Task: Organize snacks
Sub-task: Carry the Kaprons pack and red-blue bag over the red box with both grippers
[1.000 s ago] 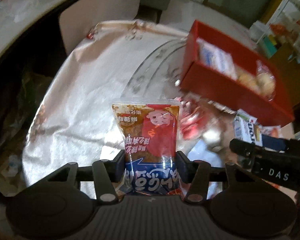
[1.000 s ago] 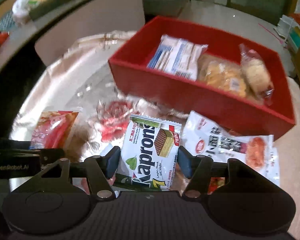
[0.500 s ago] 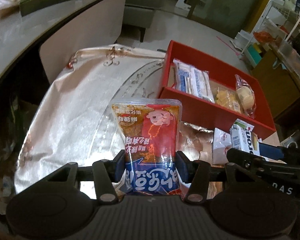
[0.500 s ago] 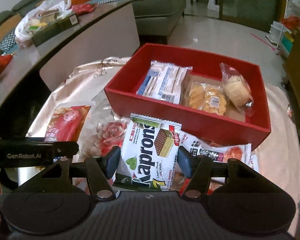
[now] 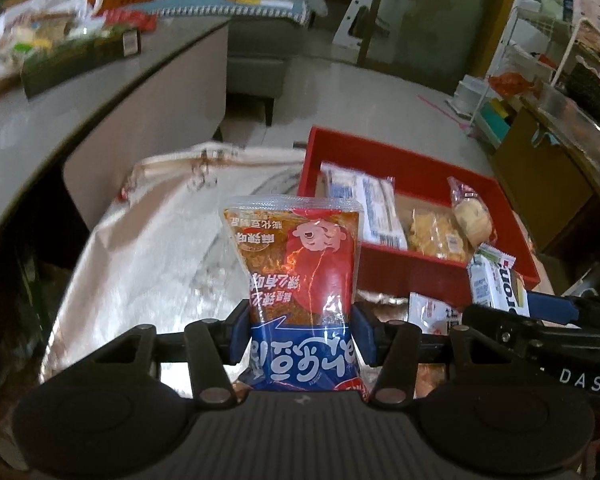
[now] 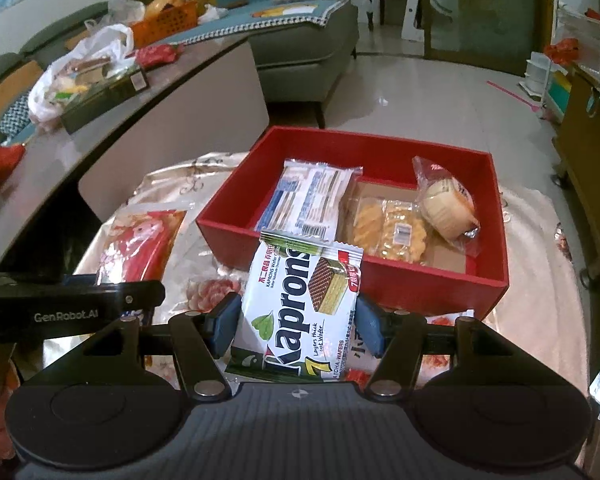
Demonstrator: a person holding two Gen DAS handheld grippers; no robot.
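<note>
Left hand-held gripper [image 5: 298,332]: blue pads clamped on a red-and-blue snack pouch [image 5: 296,280], held clear above the silver-covered worktop [image 5: 148,264]. Right hand-held gripper [image 6: 296,326]: pads clamped on a Kaprons wafer pack [image 6: 300,304], held just in front of the red box [image 6: 440,280]. Box contents: a white-and-blue packet [image 6: 310,200], yellow biscuits [image 6: 388,228], a wrapped bun [image 6: 448,204].
</note>
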